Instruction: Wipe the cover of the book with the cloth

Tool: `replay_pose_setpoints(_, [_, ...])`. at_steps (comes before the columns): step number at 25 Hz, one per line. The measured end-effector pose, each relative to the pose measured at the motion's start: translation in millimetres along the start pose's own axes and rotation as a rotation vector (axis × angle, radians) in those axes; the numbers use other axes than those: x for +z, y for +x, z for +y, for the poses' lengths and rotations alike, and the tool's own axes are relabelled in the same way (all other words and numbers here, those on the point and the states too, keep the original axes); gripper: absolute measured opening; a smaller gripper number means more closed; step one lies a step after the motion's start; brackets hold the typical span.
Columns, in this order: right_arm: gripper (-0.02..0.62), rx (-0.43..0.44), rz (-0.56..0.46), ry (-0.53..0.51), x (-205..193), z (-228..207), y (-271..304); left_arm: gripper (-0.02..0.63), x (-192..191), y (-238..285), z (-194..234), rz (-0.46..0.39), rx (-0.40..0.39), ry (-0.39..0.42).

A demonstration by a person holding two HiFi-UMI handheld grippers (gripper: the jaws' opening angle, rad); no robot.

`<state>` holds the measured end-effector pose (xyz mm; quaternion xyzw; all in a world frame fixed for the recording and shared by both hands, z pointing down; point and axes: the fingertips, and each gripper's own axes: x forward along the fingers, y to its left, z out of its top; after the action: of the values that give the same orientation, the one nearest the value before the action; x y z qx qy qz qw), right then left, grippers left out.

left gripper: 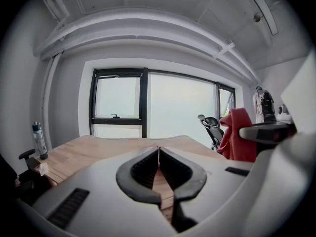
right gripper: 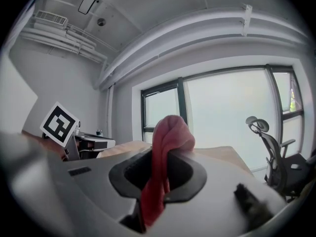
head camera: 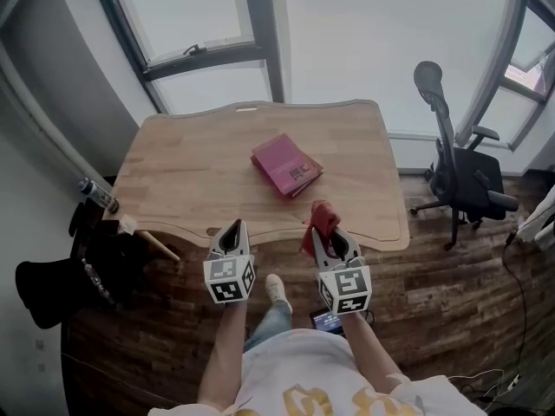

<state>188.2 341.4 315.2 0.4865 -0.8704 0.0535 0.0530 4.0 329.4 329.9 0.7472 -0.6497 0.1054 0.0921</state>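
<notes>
A pink book [head camera: 286, 165] lies closed on the wooden table [head camera: 191, 172], slightly right of its middle. My right gripper [head camera: 324, 227] hovers at the table's near edge, shut on a red cloth [head camera: 319, 224] that bunches above the jaws and hangs down between them [right gripper: 163, 167]. My left gripper [head camera: 235, 232] is beside it to the left, shut with nothing held; its fingertips [left gripper: 158, 151] meet. Both grippers are short of the book. The red cloth [left gripper: 237, 135] also shows at the right of the left gripper view.
A black office chair [head camera: 464, 176] stands to the right of the table. A bottle [head camera: 98, 195] sits at the table's left edge, with dark bags [head camera: 82, 267] on the floor below. Windows run behind the table. A phone [head camera: 329, 321] shows near the person's waist.
</notes>
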Motion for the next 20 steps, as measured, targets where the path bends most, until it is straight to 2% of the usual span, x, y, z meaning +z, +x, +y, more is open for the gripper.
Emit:
replay_pose_setpoints(5, [0.067,0.005,0.020,-0.009,-3.1,-16.4,56.5,0.015,8.3,59.0,17.5,-0.011,-0.008,-0.016])
replay_pose_setpoints(13, [0.067,-0.032,0.071,-0.030,16.1,-58.7,197.0,0.015,48.2,193.0,71.7,-0.045,-0.042,-0.046])
replay_pose_setpoints(18, [0.067,-0.038,0.112,0.004,18.9,-74.4,284.0,0.012,50.9,263.6,100.3,0.049,-0.148,-0.167])
replay_pose_setpoints(20, [0.067,-0.049,0.122,0.016,19.9,-80.8,307.1,0.014,52.6,283.5,109.4,0.048,-0.147,-0.141])
